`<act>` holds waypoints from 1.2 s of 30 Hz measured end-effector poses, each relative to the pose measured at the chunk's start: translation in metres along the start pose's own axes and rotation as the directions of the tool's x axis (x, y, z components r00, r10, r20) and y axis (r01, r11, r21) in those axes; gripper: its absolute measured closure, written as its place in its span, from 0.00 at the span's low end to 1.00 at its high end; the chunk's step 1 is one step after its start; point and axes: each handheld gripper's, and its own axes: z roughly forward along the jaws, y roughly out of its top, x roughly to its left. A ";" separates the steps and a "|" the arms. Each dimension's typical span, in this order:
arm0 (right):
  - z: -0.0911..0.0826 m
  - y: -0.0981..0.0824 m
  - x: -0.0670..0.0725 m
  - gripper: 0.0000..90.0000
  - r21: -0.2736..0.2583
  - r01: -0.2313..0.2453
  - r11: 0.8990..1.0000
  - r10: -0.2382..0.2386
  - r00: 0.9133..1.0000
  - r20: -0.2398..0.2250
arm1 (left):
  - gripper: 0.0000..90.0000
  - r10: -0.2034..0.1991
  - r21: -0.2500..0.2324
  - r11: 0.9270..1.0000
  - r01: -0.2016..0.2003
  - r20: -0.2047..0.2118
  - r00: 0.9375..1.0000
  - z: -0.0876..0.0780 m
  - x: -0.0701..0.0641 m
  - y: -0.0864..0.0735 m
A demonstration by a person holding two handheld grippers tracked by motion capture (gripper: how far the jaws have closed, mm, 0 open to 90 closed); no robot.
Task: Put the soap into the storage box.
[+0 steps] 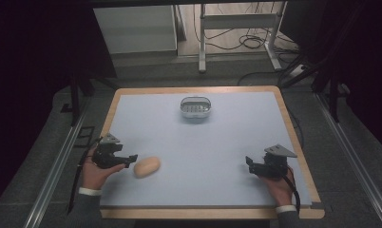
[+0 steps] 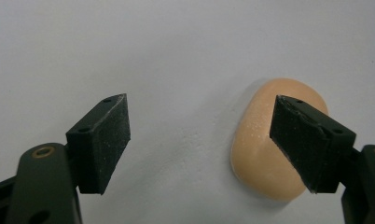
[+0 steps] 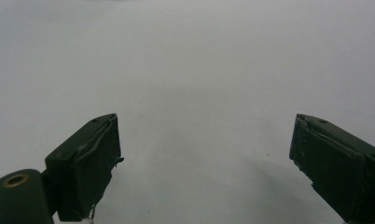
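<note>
A tan, egg-shaped bread roll (image 1: 147,166) lies on the pale blue mat at the front left. My left gripper (image 1: 130,159) sits just left of it, open, jaws pointing at it. In the left gripper view the roll (image 2: 262,149) lies on the mat partly behind the right jaw, and the gap between the jaws holds nothing; the left gripper (image 2: 199,140) is not touching it as far as I can tell. My right gripper (image 1: 250,163) rests at the front right, open. Its jaws (image 3: 204,158) stand wide over bare mat.
A small oval metal basket (image 1: 196,107) stands at the back middle of the mat (image 1: 203,142). The wooden table edge (image 1: 293,137) frames the mat. Beyond the table are floor, cables and a white table frame (image 1: 236,28).
</note>
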 end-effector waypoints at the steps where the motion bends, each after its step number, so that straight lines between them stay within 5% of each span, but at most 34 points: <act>1: 0.000 0.000 0.000 0.10 -0.001 0.001 1.000 -0.001 1.000 -0.002 | 0.23 0.005 0.001 1.000 -0.005 0.003 1.000 -0.002 0.000 0.001; 20: -0.001 0.000 0.000 0.10 -0.009 0.001 1.000 -0.001 1.000 0.003 | 0.23 0.089 0.040 0.995 -0.091 0.039 0.995 -0.009 -0.014 0.023; 36: 0.000 0.000 0.001 0.10 -0.003 0.006 1.000 -0.006 1.000 0.016 | 0.23 0.171 0.123 0.976 -0.177 0.060 0.983 0.010 -0.035 0.025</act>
